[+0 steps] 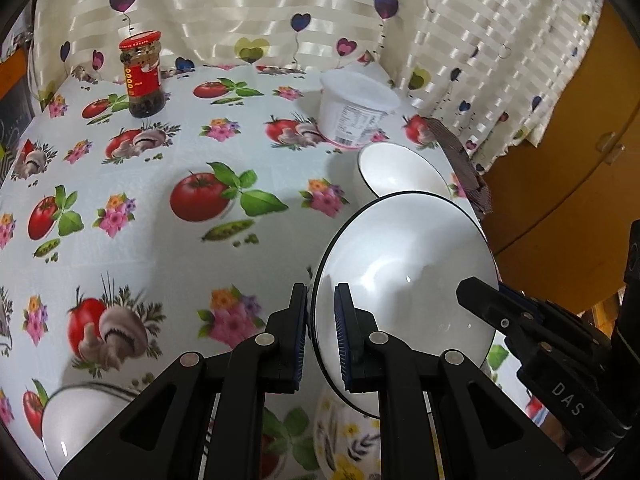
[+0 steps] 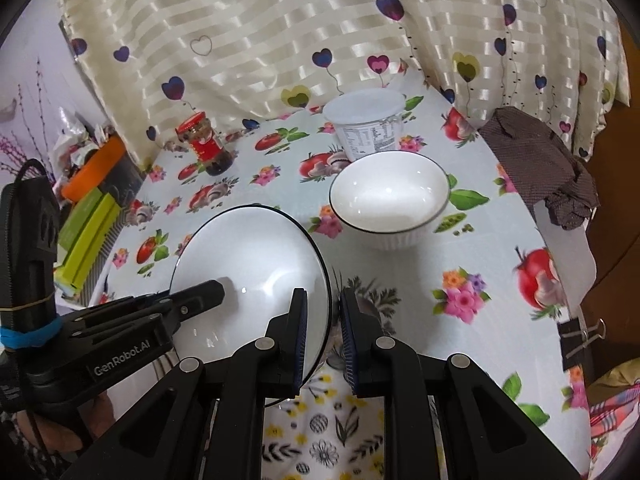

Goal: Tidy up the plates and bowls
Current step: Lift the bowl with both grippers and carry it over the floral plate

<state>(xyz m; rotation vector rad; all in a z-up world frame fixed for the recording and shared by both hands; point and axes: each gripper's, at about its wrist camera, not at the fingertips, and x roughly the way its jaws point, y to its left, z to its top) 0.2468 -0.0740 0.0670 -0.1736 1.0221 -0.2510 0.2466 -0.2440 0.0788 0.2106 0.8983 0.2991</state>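
Note:
A white bowl with a thin black rim (image 1: pixel 408 264) (image 2: pixel 256 256) hangs tilted above the table, held from both sides. My left gripper (image 1: pixel 320 300) is shut on its left rim and shows in the right wrist view as a black arm (image 2: pixel 192 300). My right gripper (image 2: pixel 323 304) is shut on the opposite rim, and its finger (image 1: pixel 492 304) reaches over the bowl's edge. A second, ribbed white bowl (image 1: pixel 400 174) (image 2: pixel 388 196) stands on the tablecloth just beyond. Under the held bowl lies a flower-patterned dish (image 1: pixel 348 444) (image 2: pixel 320 440). Another white dish (image 1: pixel 76 424) sits at the near left.
A red-lidded jar (image 1: pixel 142 74) (image 2: pixel 206 146) and a white plastic tub (image 1: pixel 356 108) (image 2: pixel 370 124) stand at the back by the heart-print curtain. A brown cloth (image 2: pixel 548 168) lies on the table's right edge, with a binder clip (image 2: pixel 580 340) nearer. Green boxes (image 2: pixel 86 232) sit off the left edge.

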